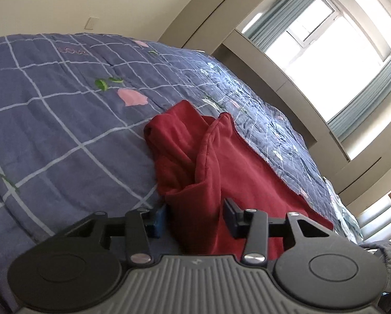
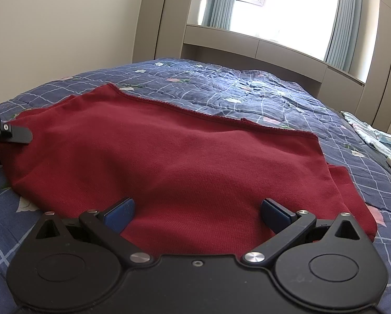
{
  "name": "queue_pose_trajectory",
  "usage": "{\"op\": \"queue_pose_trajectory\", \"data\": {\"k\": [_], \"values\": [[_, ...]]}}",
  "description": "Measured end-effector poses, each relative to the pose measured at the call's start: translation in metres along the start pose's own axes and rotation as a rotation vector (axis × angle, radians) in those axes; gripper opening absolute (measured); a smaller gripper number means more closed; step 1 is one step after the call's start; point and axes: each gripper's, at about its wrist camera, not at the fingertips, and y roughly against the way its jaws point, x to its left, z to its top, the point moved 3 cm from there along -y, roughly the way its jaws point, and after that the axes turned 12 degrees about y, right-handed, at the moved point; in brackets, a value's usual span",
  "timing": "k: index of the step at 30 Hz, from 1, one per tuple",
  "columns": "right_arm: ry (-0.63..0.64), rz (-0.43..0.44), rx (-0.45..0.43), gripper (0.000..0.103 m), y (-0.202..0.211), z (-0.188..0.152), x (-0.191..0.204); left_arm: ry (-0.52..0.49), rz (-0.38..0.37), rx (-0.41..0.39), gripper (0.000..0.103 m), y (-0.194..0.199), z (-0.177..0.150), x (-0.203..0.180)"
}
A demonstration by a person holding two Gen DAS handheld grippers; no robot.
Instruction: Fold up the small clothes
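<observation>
A dark red knit garment (image 2: 174, 157) lies spread on the bed. In the left wrist view its near end (image 1: 195, 157) is bunched into folds. My left gripper (image 1: 195, 219) is open, its jaws either side of the garment's near edge, low on the bed. My right gripper (image 2: 198, 213) is open wide, its blue pads (image 2: 119, 213) resting on the garment's near edge. Part of the left gripper (image 2: 1, 128) shows at the left edge of the right wrist view, at the garment's left end.
The bed has a blue quilt (image 1: 51, 110) with white grid lines and pink and green flowers. A light blue cloth (image 2: 375, 138) lies at the bed's right edge. A window (image 2: 268, 2) with blue curtains and beige cabinets stand behind the bed.
</observation>
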Motion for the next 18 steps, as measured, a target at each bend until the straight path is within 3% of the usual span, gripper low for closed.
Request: {"op": "queue_pose_trajectory", "data": {"k": [3, 7, 13, 15, 18], "values": [[-0.001, 0.0, 0.0, 0.103, 0.0, 0.0, 0.0, 0.045, -0.007, 0.002, 0.054, -0.0016, 0.0017, 0.0058], [0.0, 0.0, 0.0, 0.103, 0.0, 0.0, 0.0, 0.073, 0.0, -0.005, 0.056, -0.0048, 0.0035, 0.0055], [-0.001, 0.0, -0.001, 0.103, 0.0002, 0.0, 0.0002, 0.156, 0.042, -0.051, 0.028, -0.008, 0.0066, 0.0106], [-0.005, 0.003, -0.004, 0.103, 0.0008, 0.0002, -0.001, 0.146, 0.039, -0.048, 0.015, -0.0088, 0.0068, 0.0092], [-0.032, 0.02, -0.015, 0.103, 0.0031, 0.0004, -0.0054, 0.098, 0.034, -0.054, 0.01, -0.0075, 0.0066, 0.0018]]}}
